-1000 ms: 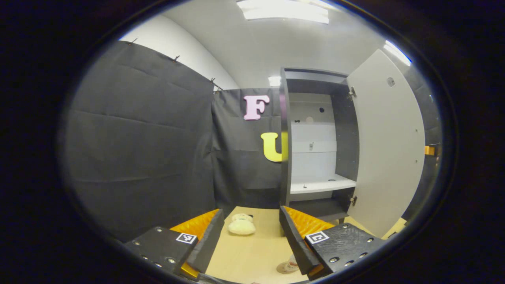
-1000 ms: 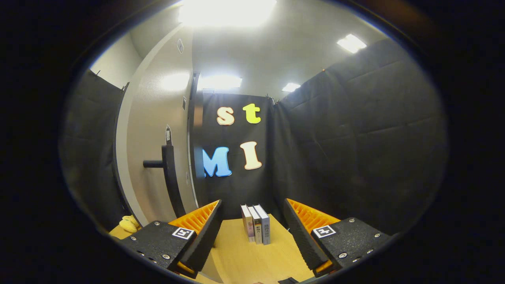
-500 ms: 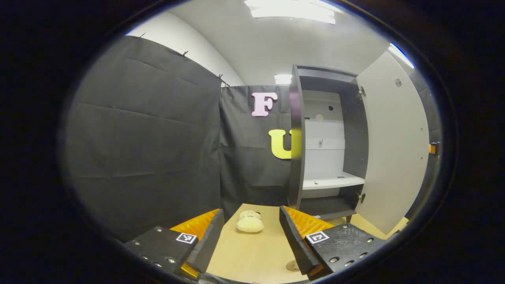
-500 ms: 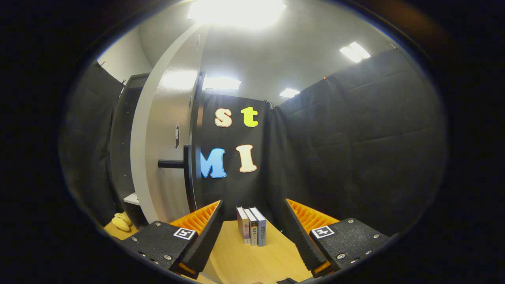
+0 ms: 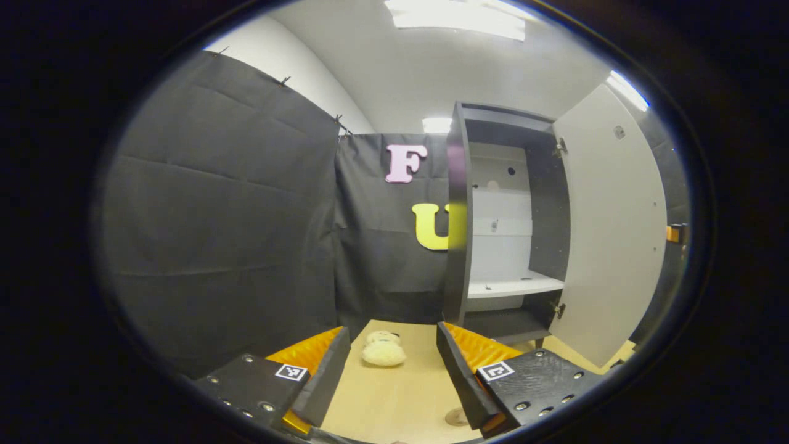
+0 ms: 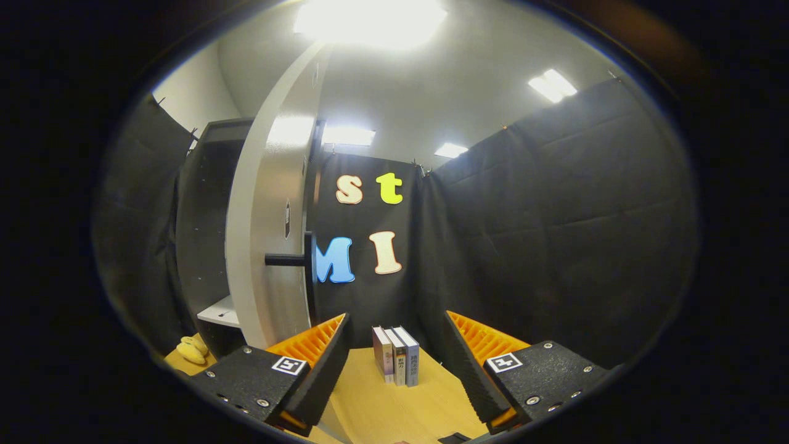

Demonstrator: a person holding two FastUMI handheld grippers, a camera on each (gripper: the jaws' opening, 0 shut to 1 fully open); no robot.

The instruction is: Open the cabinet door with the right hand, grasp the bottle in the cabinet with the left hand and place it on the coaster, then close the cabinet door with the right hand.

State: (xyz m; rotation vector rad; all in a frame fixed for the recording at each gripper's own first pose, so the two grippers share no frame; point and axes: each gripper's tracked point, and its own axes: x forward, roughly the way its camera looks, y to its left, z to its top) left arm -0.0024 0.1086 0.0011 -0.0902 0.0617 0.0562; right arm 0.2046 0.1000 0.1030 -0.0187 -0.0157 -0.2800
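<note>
The dark cabinet (image 5: 457, 209) stands with its pale door (image 5: 610, 234) swung wide to the right. Its white shelf (image 5: 515, 287) looks bare. My left gripper (image 5: 391, 370) hovers open over the wooden table, well short of the cabinet. A small round tan thing, maybe the coaster (image 5: 456, 417), peeks out beside its right finger. In the right gripper view the door (image 6: 268, 222) appears almost edge-on at the left, with its dark bar handle (image 6: 302, 262) sticking out. My right gripper (image 6: 394, 370) is open, below and to the right of the handle, touching nothing.
A cream plush toy (image 5: 383, 353) lies on the table (image 5: 394, 401) ahead of the left gripper. Three books (image 6: 397, 364) stand upright at the back wall ahead of the right gripper. A yellow soft toy (image 6: 191, 350) lies near the cabinet's foot.
In the right gripper view the door has turned more edge-on, the handle has drifted toward the centre and the cabinet's inside has come into sight. The left gripper view only swayed slightly.
</note>
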